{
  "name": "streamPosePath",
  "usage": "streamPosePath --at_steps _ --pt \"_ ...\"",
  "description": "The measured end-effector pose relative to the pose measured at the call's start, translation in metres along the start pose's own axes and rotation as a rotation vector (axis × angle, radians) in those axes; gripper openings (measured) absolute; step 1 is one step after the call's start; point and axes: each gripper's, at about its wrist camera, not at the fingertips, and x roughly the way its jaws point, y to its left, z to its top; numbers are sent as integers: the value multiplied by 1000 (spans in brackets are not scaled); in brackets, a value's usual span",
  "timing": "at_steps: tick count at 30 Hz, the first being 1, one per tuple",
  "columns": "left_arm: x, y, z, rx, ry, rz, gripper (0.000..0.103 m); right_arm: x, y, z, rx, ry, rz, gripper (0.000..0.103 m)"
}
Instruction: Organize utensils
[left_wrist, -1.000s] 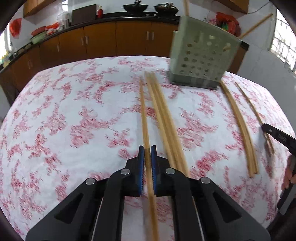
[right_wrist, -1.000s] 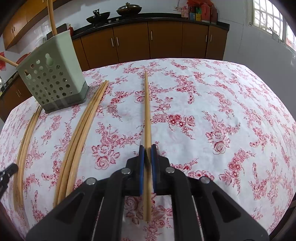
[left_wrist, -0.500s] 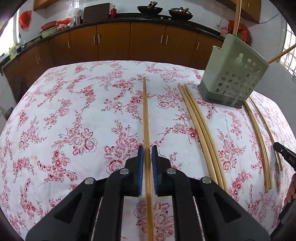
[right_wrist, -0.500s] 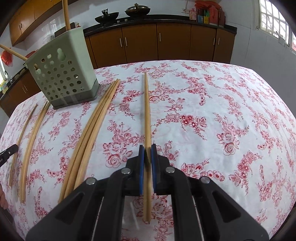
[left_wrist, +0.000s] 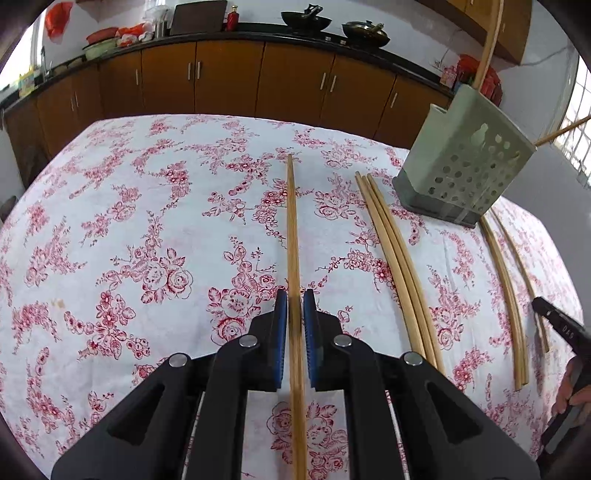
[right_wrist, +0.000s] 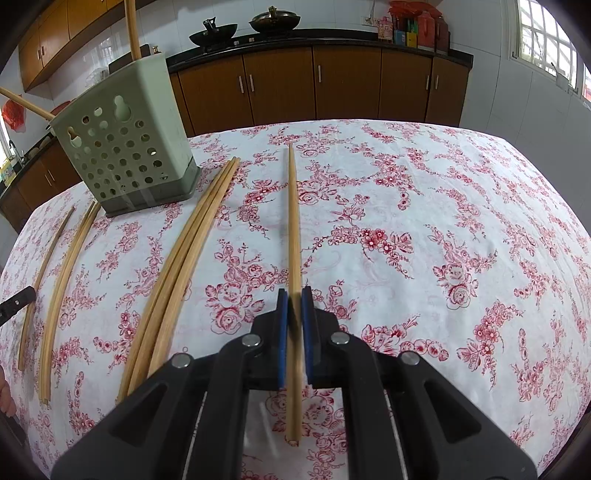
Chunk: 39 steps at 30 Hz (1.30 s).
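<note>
Left claw (left_wrist: 295, 306) and right claw (right_wrist: 294, 304) each clamped on a chopstick (green holder (right_wrist: 125, 144) nearby) over floral tablecloth (right_wrist: 424, 229)

Left hand-held gripper (left_wrist: 294, 306) closed around chopstick (left_wrist: 293, 229); green holder (left_wrist: 465, 166) far right.

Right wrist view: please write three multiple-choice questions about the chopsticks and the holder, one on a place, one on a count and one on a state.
1. Where does the green holder stand?
A. Left of the chopstick bundle
B. Right of the bundle
C. On the counter

2. How many chopsticks are in the bundle?
A. Two
B. Three
C. Five

3. What is the right gripper doing?
A. Open over bare cloth
B. Shut on the holder
C. Shut on a single chopstick

Answers: 1 A, the holder stands on the tablecloth beside the bundle's far end. 2 B, three sticks lie side by side. 3 C, the stick runs between the blue pads.
</note>
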Motion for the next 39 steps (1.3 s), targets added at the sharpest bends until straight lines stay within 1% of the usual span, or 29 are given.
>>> streamPosePath --at_steps 11,15,17,22,24,25,26,29,32,36,39 --pt "-1 -1 0 0 -1 4 11 1 2 1 7 1 7 9" --pt "-5 -10 -7 52 2 58 11 -1 3 -1 15 1 6 9" --pt "-10 -14 -13 71 5 62 16 -4 3 -4 16 1 9 10" --pt "-16 -17 -23 86 6 74 16 -7 -1 -8 32 1 30 9" --pt "-17 -18 -25 93 7 81 15 -8 -2 -9 32 2 37 8" --pt "-18 -19 -25 97 7 97 9 -9 -2 -9 33 3 43 8" --pt "-18 -19 -25 97 10 102 7 -12 -3 -9 39 -2 51 8" --pt "-24 -17 -23 81 8 87 7 -30 -7 -6 48 -60 55 8" --pt "-42 -17 -15 79 -46 75 7 -54 -11 4 59 -135 62 8" --pt "-75 -20 4 68 -146 45 7 -85 -15 21 76 -238 69 8" --pt "-97 -21 19 41 -215 14 7 -105 -17 33 86 -305 76 8"
